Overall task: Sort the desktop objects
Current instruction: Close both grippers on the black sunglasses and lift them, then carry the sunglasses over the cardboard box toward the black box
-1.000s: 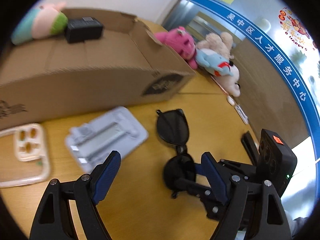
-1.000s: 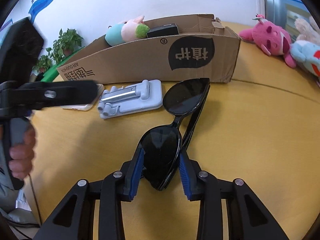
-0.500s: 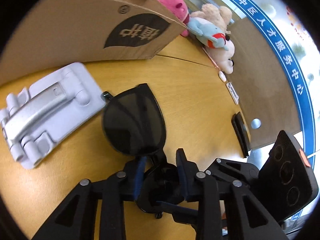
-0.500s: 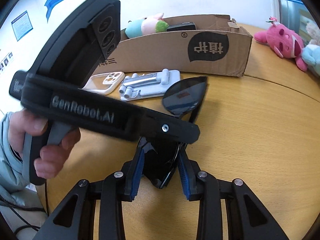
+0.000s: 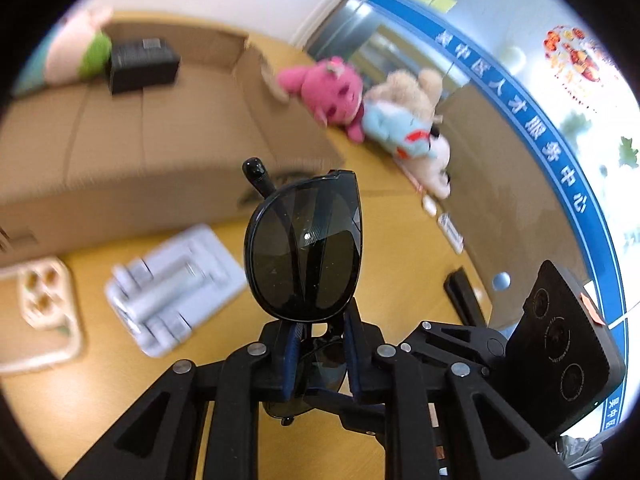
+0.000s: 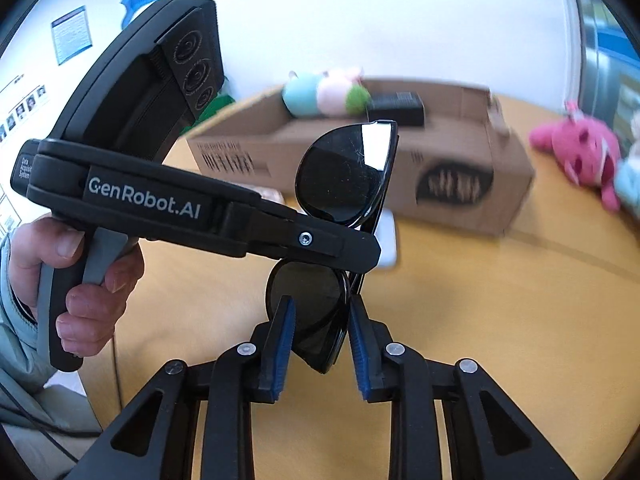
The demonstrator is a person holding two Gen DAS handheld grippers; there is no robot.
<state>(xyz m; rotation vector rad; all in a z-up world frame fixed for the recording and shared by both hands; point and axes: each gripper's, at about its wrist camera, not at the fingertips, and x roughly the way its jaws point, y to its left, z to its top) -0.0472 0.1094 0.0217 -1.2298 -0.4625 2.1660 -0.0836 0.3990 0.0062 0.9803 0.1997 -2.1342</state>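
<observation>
Black sunglasses (image 5: 306,246) are lifted off the wooden table and held upright. My left gripper (image 5: 320,354) is shut on their bridge, one lens standing above its fingers. In the right wrist view the sunglasses (image 6: 344,176) show again, with the left gripper's body crossing in front of them. My right gripper (image 6: 320,344) has its blue pads around the lower lens, touching or nearly touching its edges.
An open cardboard box (image 5: 160,152) behind holds a plush toy (image 5: 76,56) and a black box (image 5: 142,64). A grey phone stand (image 5: 176,288) and a phone case (image 5: 38,312) lie on the table. Pink and beige plush toys (image 5: 360,108) sit at the far right.
The sunglasses have been lifted from the table by both grippers. The left gripper, open a second ago, has shut on the bridge. The right gripper's jaws look slightly wider.
</observation>
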